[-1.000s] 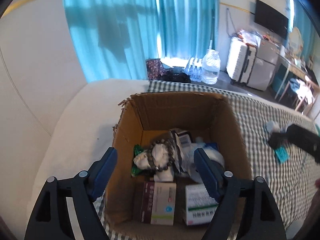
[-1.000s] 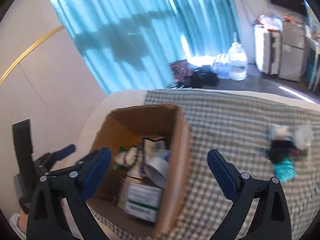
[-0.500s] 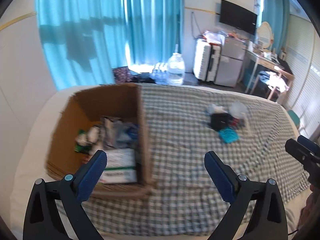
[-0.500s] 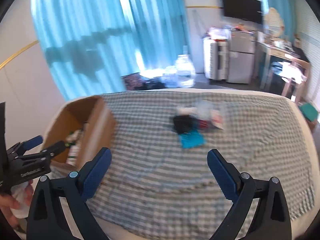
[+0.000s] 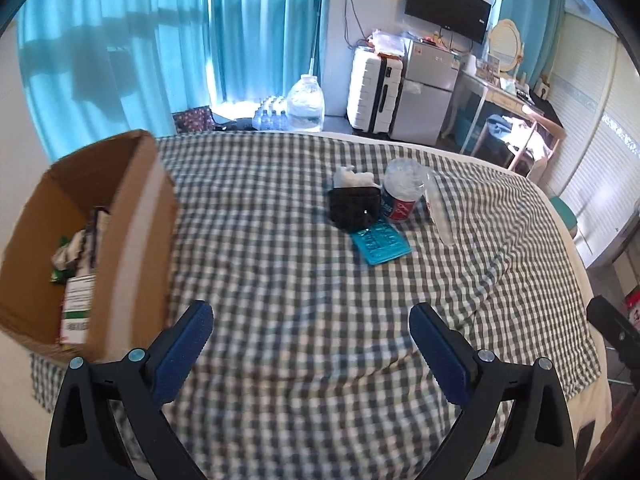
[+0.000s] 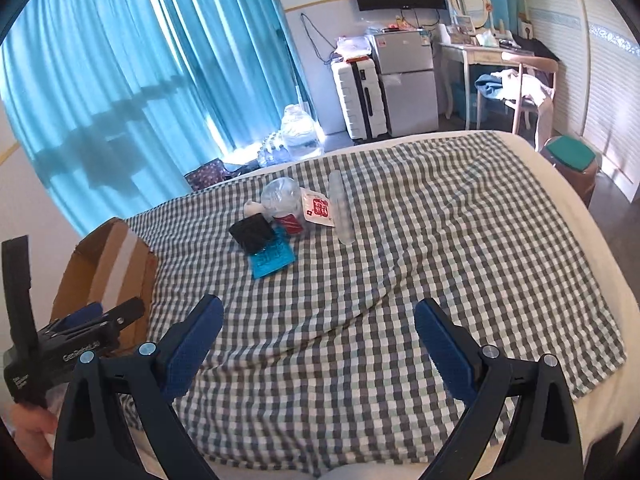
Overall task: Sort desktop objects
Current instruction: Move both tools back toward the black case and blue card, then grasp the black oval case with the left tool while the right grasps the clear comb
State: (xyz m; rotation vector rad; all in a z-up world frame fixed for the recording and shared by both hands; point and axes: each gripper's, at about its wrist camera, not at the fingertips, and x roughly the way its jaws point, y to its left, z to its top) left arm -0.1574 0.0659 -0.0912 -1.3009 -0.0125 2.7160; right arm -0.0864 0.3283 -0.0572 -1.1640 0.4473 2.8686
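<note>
A: Where's the pile?
B: Mid-cloth, well beyond your grippers: black case (image 5: 355,210), teal card (image 5: 381,245) against it, long axis running toward you.
A: Any difference between views?
B: Your left view looks inside the cardboard box (image 5: 132,216); your right shows only its outside. Left gripper (image 5: 310,330) and right gripper (image 6: 318,322) both spread wide, empty.
</note>
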